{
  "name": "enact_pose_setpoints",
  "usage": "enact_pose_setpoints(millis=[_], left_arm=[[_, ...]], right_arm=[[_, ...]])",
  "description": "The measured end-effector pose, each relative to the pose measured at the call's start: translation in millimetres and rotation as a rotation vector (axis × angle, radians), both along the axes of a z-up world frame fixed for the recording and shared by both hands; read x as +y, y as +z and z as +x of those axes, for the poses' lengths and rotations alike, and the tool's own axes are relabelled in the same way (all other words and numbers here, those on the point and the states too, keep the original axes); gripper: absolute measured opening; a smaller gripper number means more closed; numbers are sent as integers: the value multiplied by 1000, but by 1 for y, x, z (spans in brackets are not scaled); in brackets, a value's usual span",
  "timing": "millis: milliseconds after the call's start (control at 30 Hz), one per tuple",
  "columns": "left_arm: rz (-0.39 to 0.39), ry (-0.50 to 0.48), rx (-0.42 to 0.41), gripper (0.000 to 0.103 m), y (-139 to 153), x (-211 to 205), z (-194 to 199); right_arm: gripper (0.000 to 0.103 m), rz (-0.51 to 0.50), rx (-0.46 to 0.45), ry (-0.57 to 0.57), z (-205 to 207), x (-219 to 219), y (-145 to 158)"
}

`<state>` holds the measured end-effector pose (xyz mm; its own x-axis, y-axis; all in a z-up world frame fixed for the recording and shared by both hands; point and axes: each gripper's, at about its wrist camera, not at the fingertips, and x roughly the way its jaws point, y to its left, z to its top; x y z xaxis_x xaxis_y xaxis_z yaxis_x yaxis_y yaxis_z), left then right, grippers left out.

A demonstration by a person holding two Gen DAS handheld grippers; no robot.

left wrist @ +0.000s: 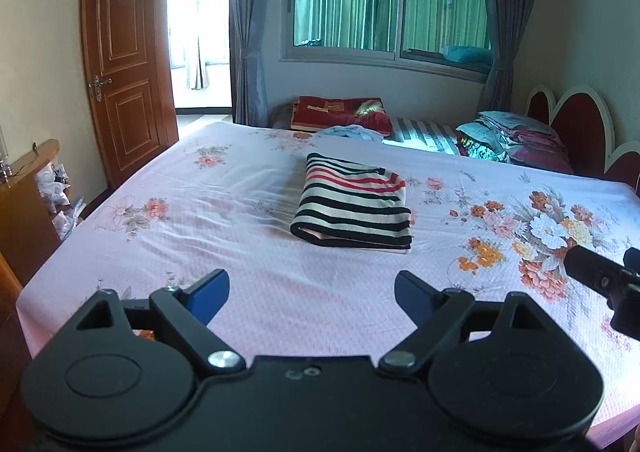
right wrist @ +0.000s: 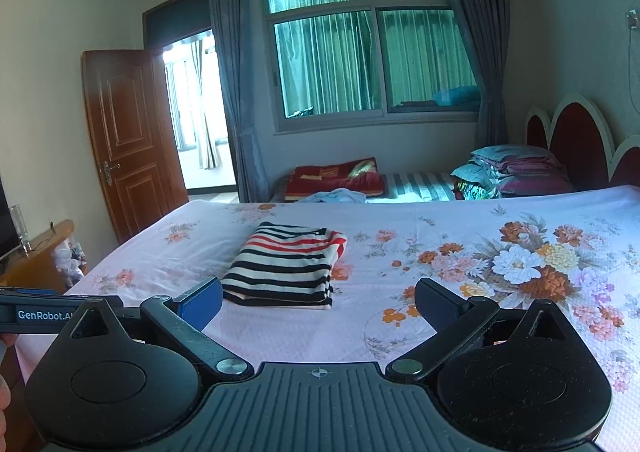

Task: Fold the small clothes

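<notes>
A striped garment (left wrist: 354, 205), black, white and red, lies folded into a neat rectangle on the pink floral bed sheet (left wrist: 240, 236). It also shows in the right wrist view (right wrist: 286, 268). My left gripper (left wrist: 312, 298) is open and empty, held above the sheet well short of the garment. My right gripper (right wrist: 318, 304) is open and empty, just short of the garment's near edge. The right gripper's tip shows at the right edge of the left wrist view (left wrist: 600, 276).
Beyond the bed are a red folded blanket (left wrist: 340, 113), a light blue cloth (left wrist: 350, 131), stacked pillows (left wrist: 516, 139) and a red headboard (left wrist: 572, 123). A wooden door (left wrist: 124, 67) stands open at left. A wooden cabinet (left wrist: 24, 203) sits beside the bed.
</notes>
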<state>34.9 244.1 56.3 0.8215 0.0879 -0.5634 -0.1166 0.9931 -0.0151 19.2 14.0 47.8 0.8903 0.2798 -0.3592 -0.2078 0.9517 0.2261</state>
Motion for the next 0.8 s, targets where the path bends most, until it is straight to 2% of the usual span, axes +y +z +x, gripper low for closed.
enact_pose_setpoints(millis=[800], left_arm=[[-1, 3, -17, 89, 6, 0, -10]], right_arm=[[101, 21, -2, 13, -5, -3, 1]])
